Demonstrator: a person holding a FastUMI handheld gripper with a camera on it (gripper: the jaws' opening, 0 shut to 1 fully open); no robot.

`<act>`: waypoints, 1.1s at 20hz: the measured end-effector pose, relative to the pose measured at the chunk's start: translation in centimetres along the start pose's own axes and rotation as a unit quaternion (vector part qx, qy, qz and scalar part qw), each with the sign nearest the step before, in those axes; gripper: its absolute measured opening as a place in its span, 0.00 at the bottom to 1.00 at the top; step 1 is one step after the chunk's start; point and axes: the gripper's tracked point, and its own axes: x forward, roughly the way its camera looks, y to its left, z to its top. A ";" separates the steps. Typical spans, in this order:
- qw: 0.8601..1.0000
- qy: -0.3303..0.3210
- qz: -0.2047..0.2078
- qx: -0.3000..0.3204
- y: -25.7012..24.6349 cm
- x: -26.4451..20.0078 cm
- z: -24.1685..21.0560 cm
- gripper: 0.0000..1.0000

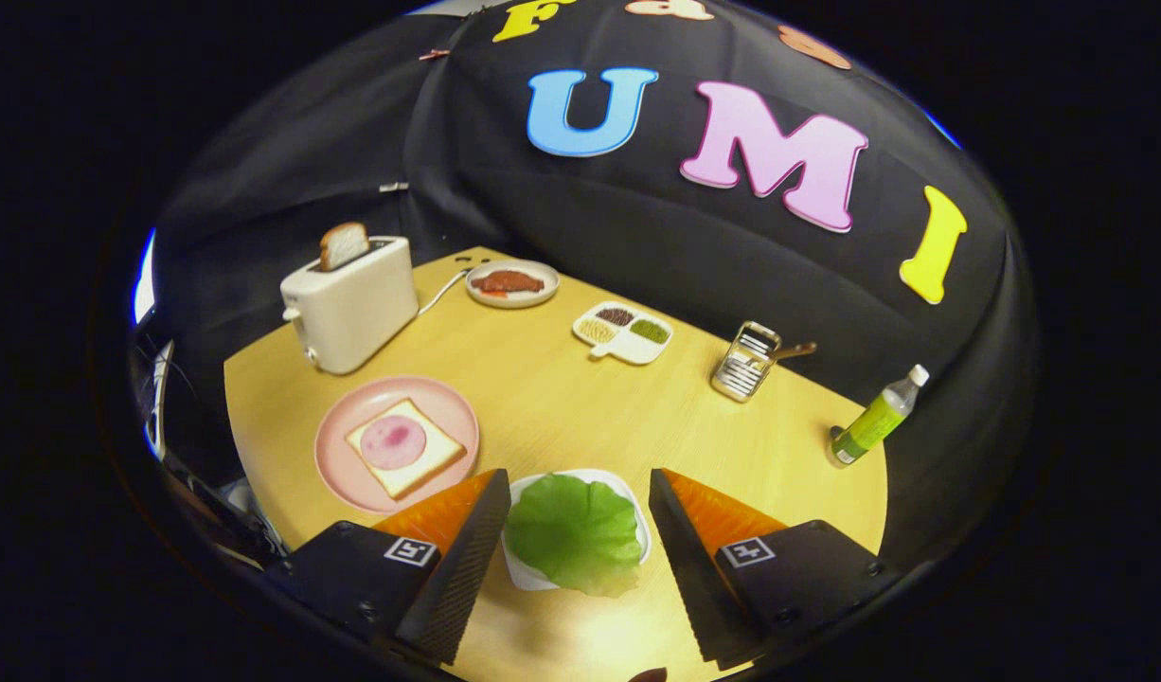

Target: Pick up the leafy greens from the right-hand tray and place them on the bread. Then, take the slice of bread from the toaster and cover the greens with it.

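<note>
Greens (573,532) lie between the fingers (467,559); toaster (351,303) far beyond.

Count: bread slices (343,245) 2; plates (339,455) 3; toaster (350,303) 1; bottle (877,417) 1; lettuce leaf (573,532) 1; divided dish (623,332) 1; grater (746,361) 1.

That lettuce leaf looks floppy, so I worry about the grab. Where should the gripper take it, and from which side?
Judging by its pose, come from above: the lettuce leaf lies flat on its white tray, between the open gripper fingers. Pinch the crinkled near edge overhanging the tray, where the fingers could probably close around it.
</note>
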 end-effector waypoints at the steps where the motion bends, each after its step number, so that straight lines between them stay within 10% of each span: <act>1: 1.000 0.018 0.011 -0.002 0.0 0.6 -1.2 0.91; 19: 0.982 0.171 0.080 0.013 0.2 8.3 -10.4 0.72; 22: 0.982 0.173 0.073 0.023 0.2 8.2 -10.5 0.33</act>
